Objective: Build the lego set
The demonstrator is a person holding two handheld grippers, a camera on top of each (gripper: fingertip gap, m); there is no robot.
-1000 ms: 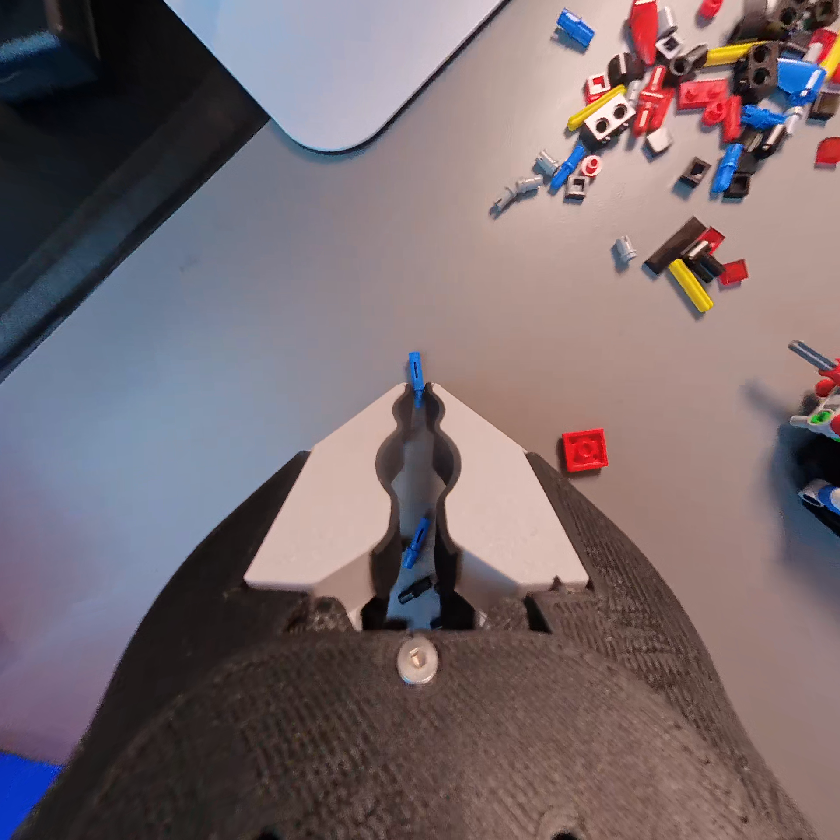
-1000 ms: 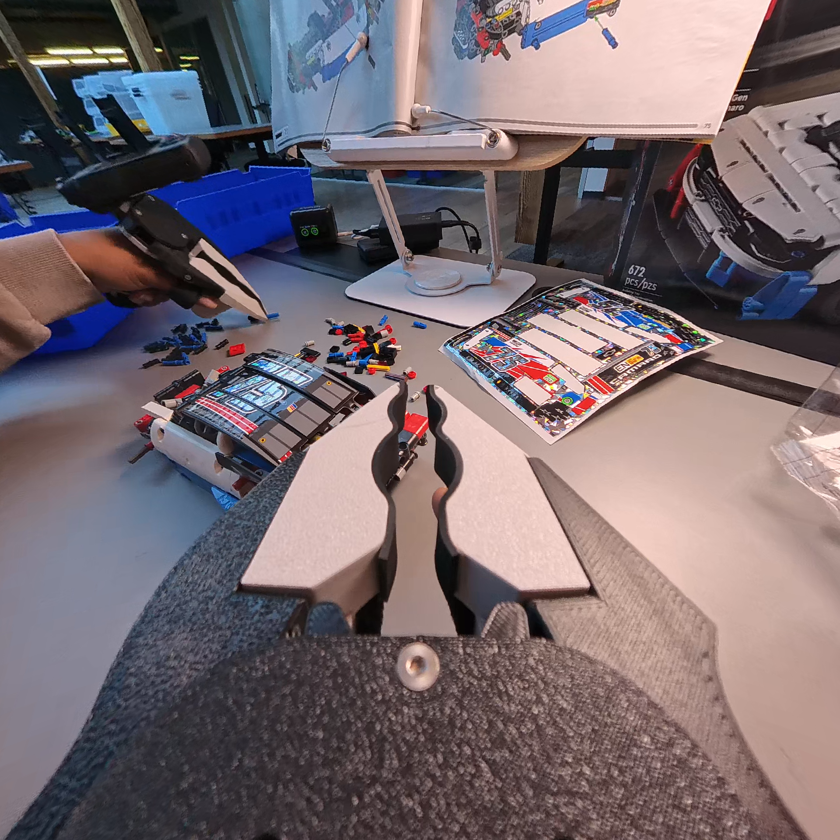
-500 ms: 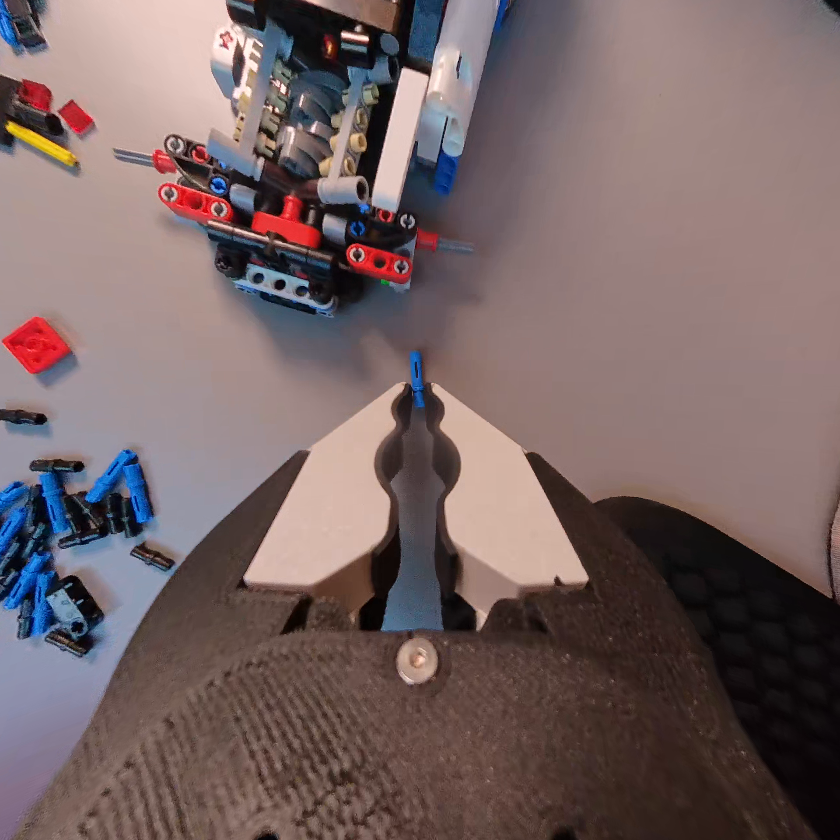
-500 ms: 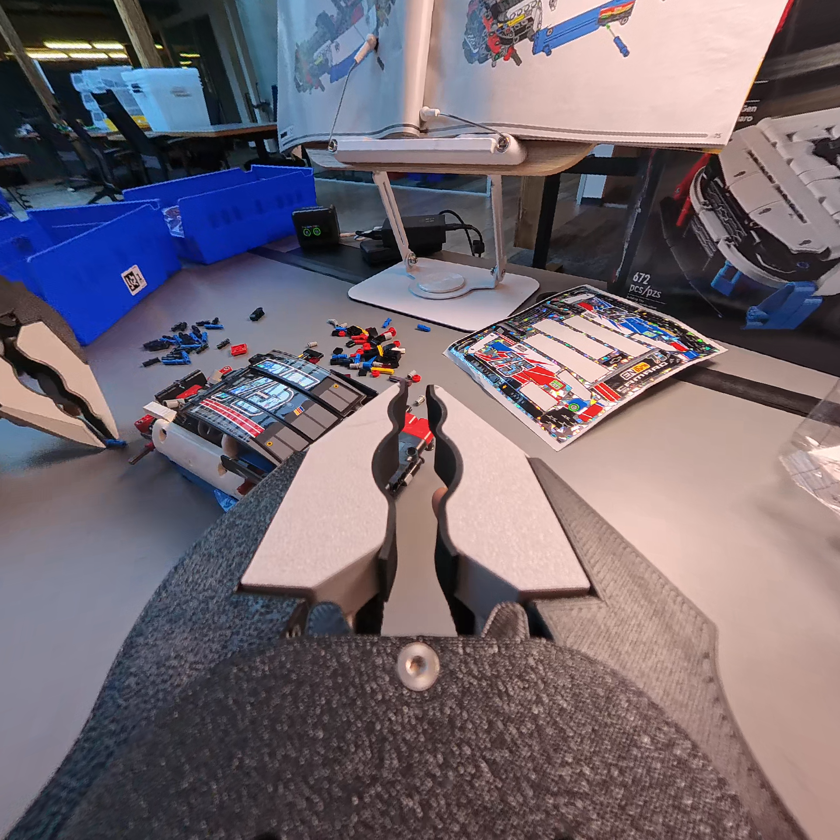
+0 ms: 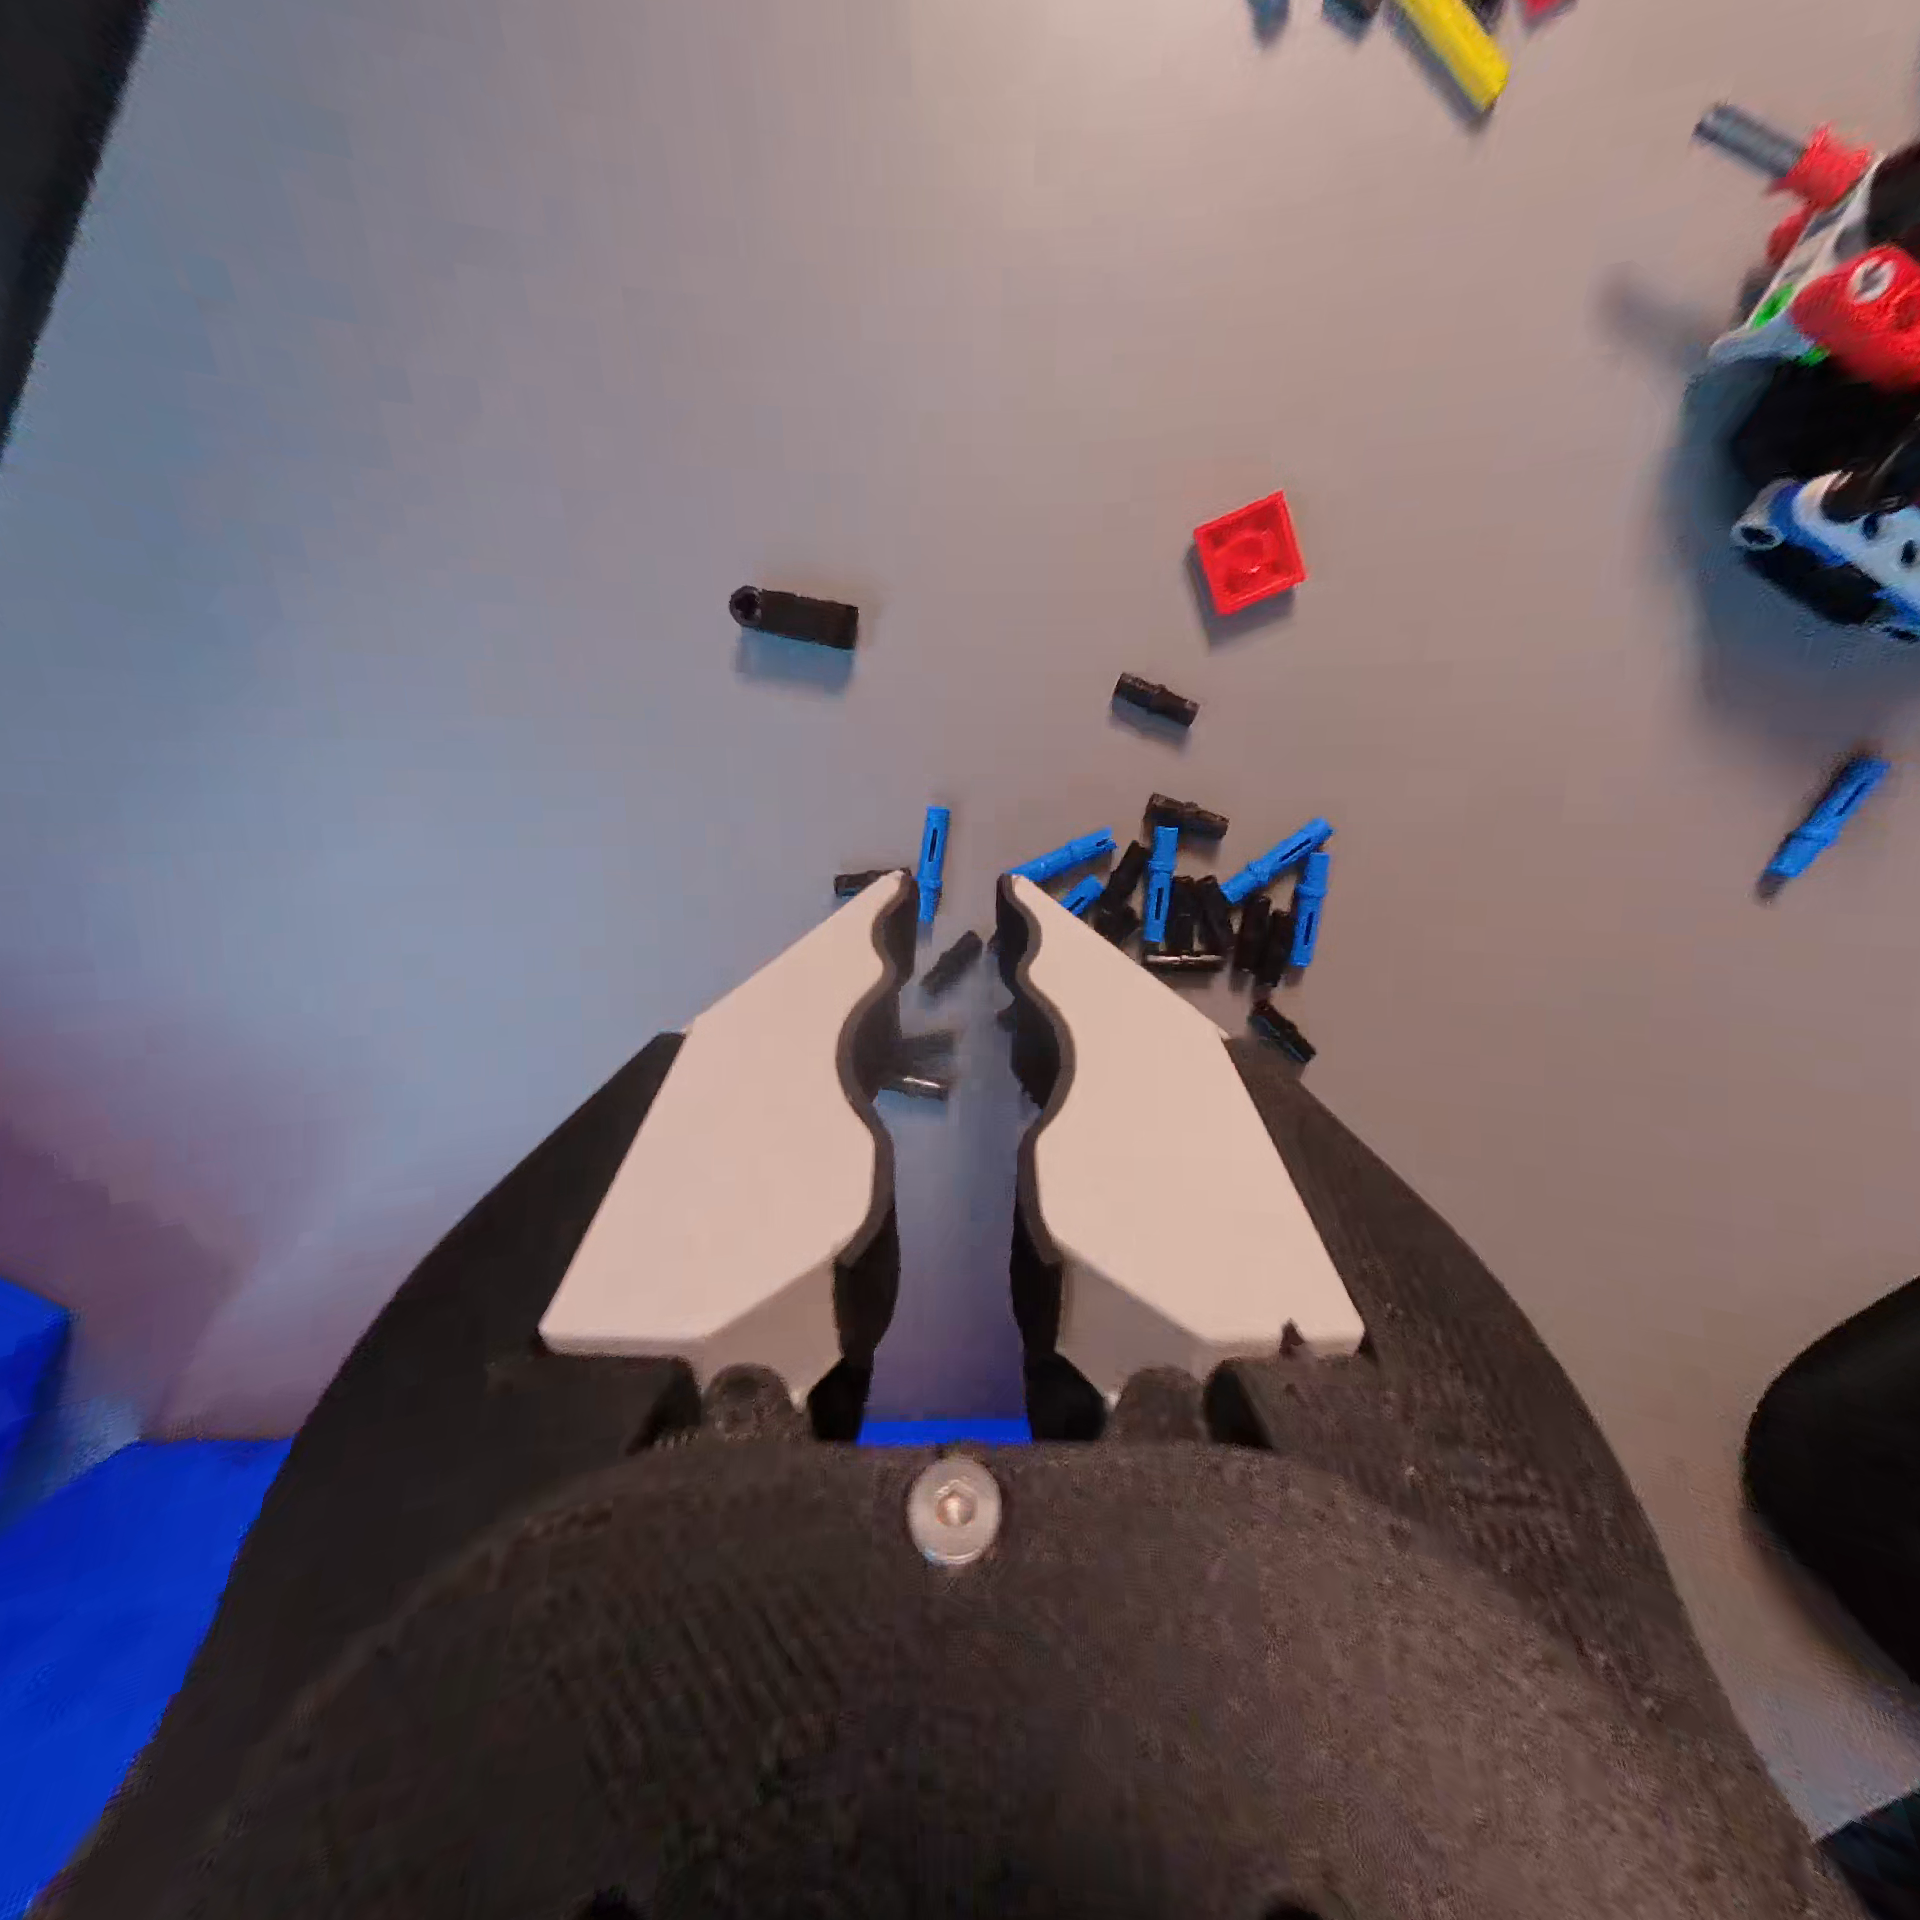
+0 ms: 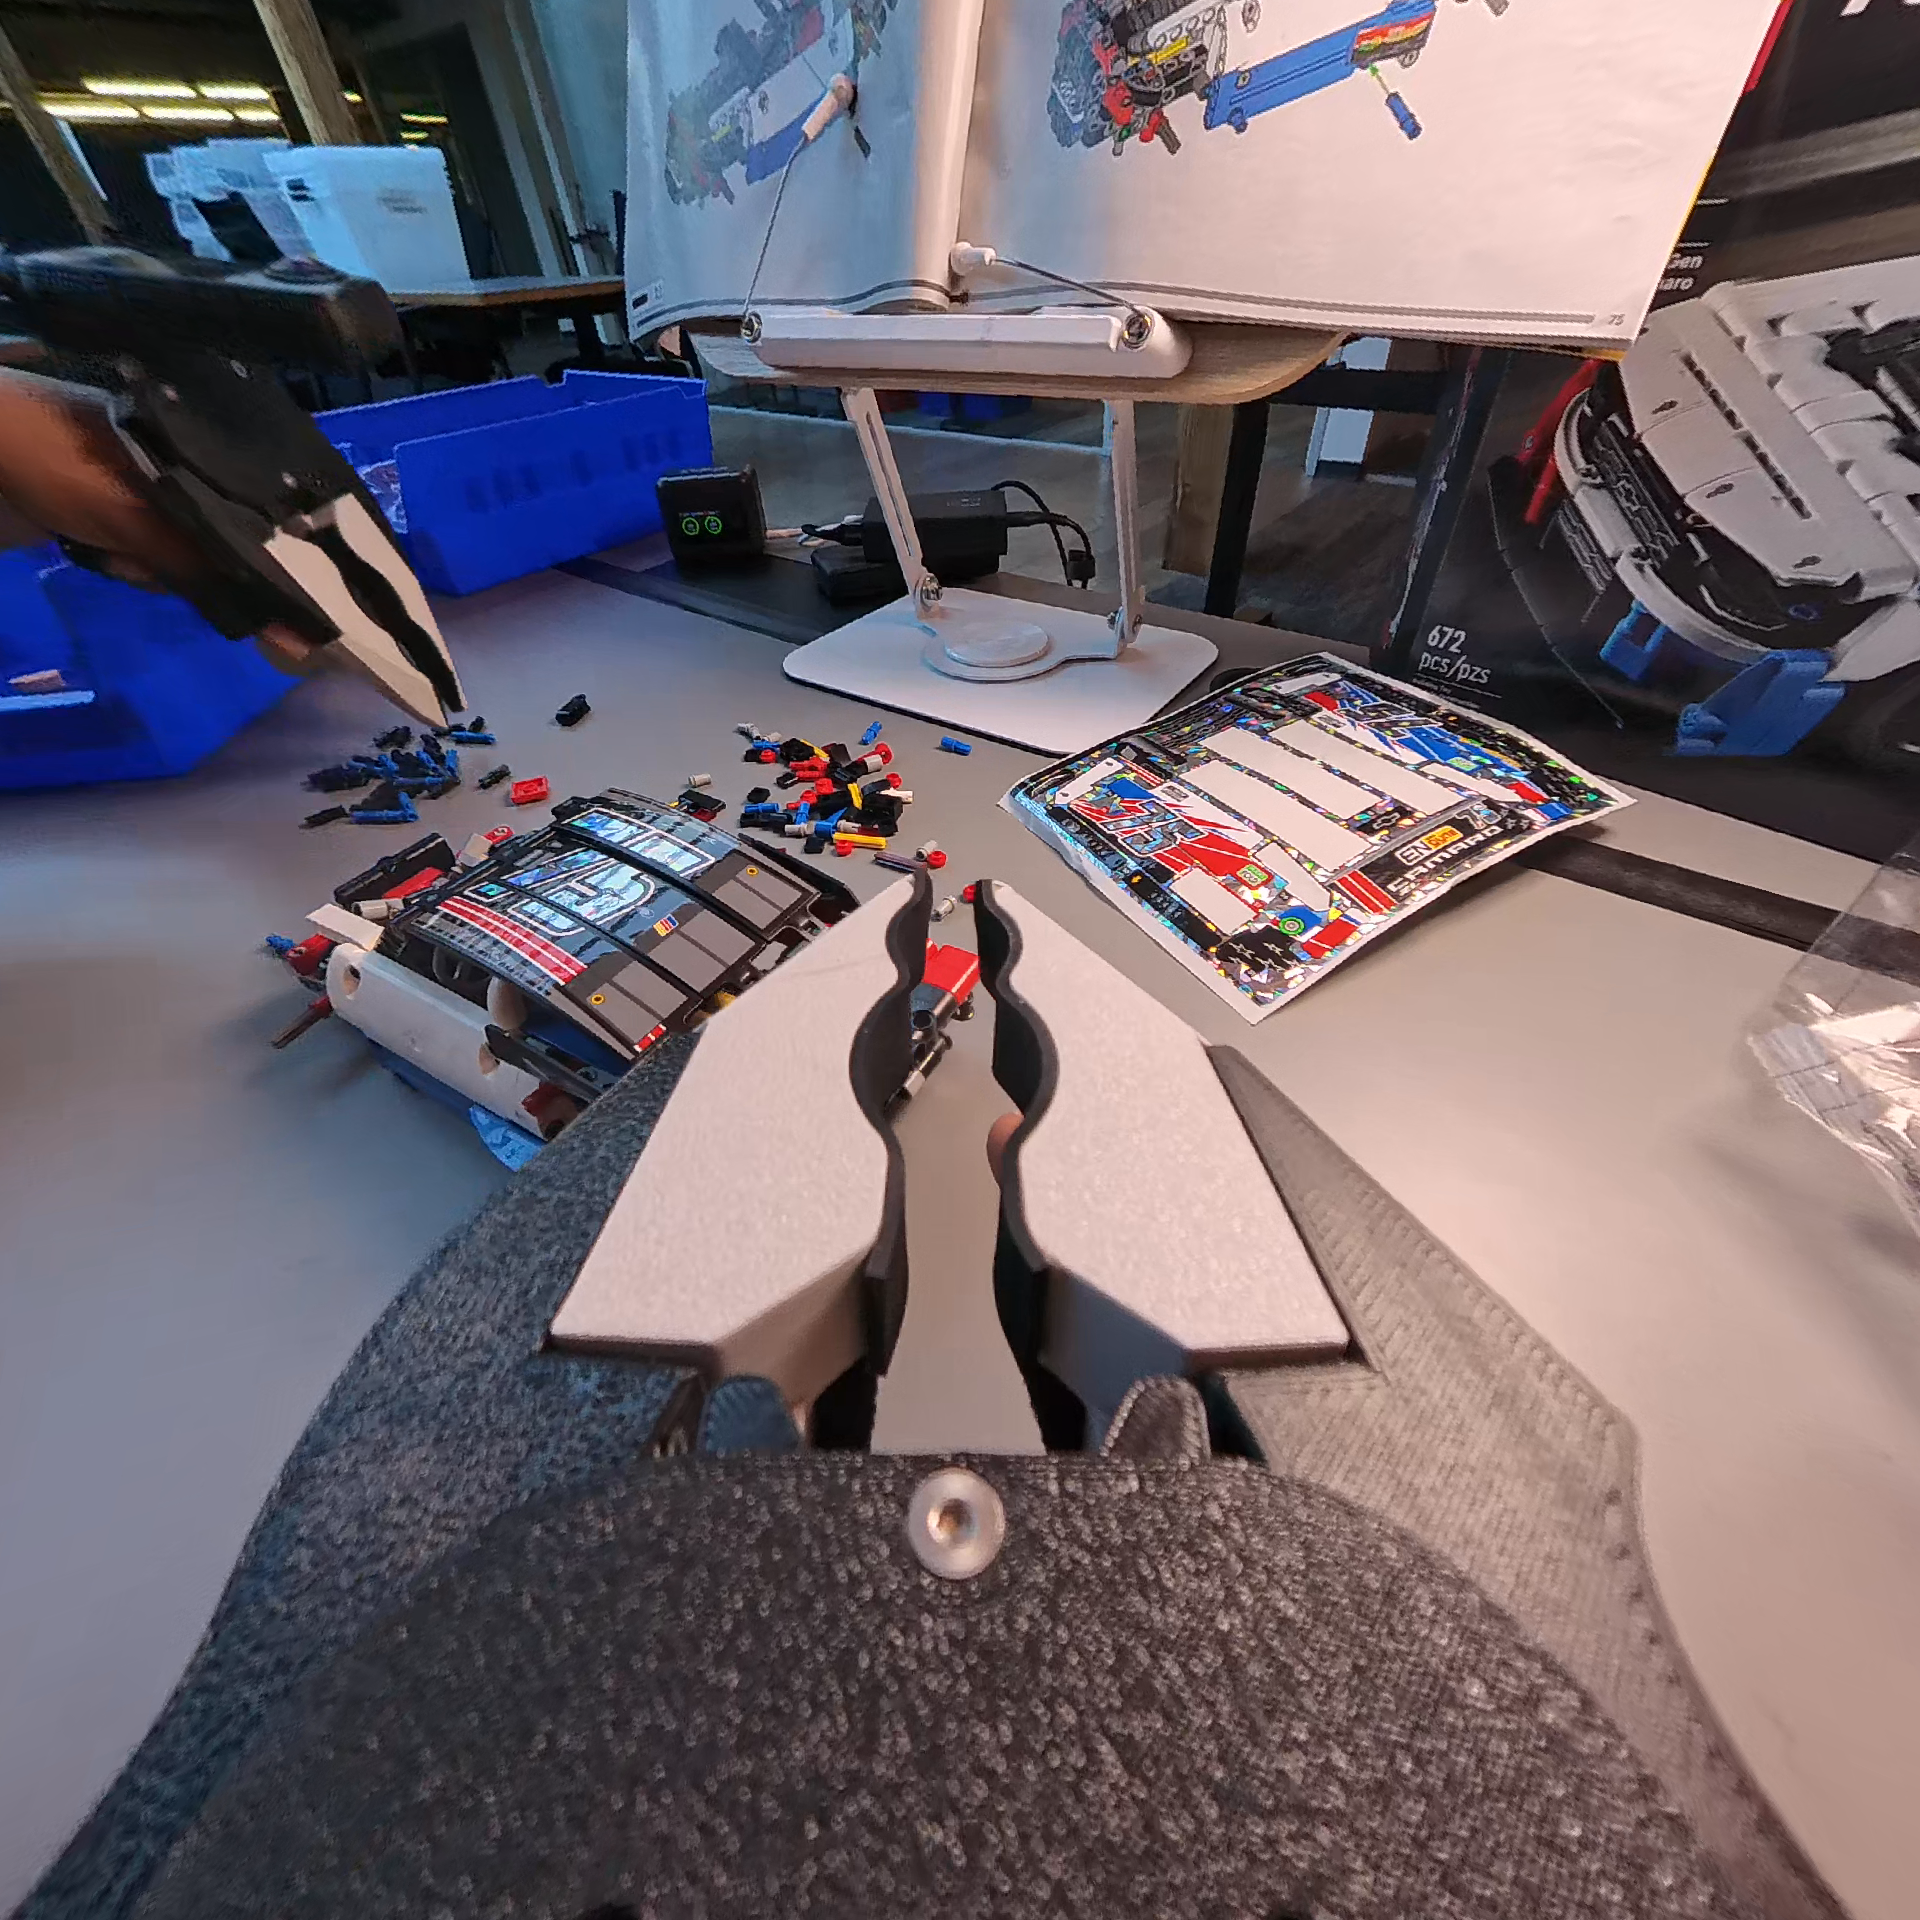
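My left gripper (image 5: 953,881) is open, low over a pile of blue and black pins (image 5: 1195,904) on the grey table. A blue pin (image 5: 932,862) sits against the tip of its left finger, with the jaws apart. It also shows in the right wrist view (image 6: 442,712), held by a hand, tips down at the pin pile (image 6: 400,769). The partly built car (image 6: 582,935) lies left of my right gripper (image 6: 951,883), which is slightly open, empty and just above the table. The car's end shows at the right edge of the left wrist view (image 5: 1849,499).
A red square plate (image 5: 1247,566), a black connector (image 5: 795,618) and a stray blue pin (image 5: 1825,831) lie near the pile. A heap of mixed parts (image 6: 821,790), a sticker sheet (image 6: 1309,821), the booklet stand (image 6: 997,665), blue bins (image 6: 520,468), the set's box (image 6: 1714,468) and a plastic bag (image 6: 1849,1039) surround the car. About 40 cm separates my left fingertips from my right. My left gripper is the nearer one to the black connector (image 5: 795,618): about 5 cm, against 40 cm.
My left gripper swung from the car's end back to the pin pile and opened; the blue pin is no longer clamped between its tips. My right gripper has barely moved.
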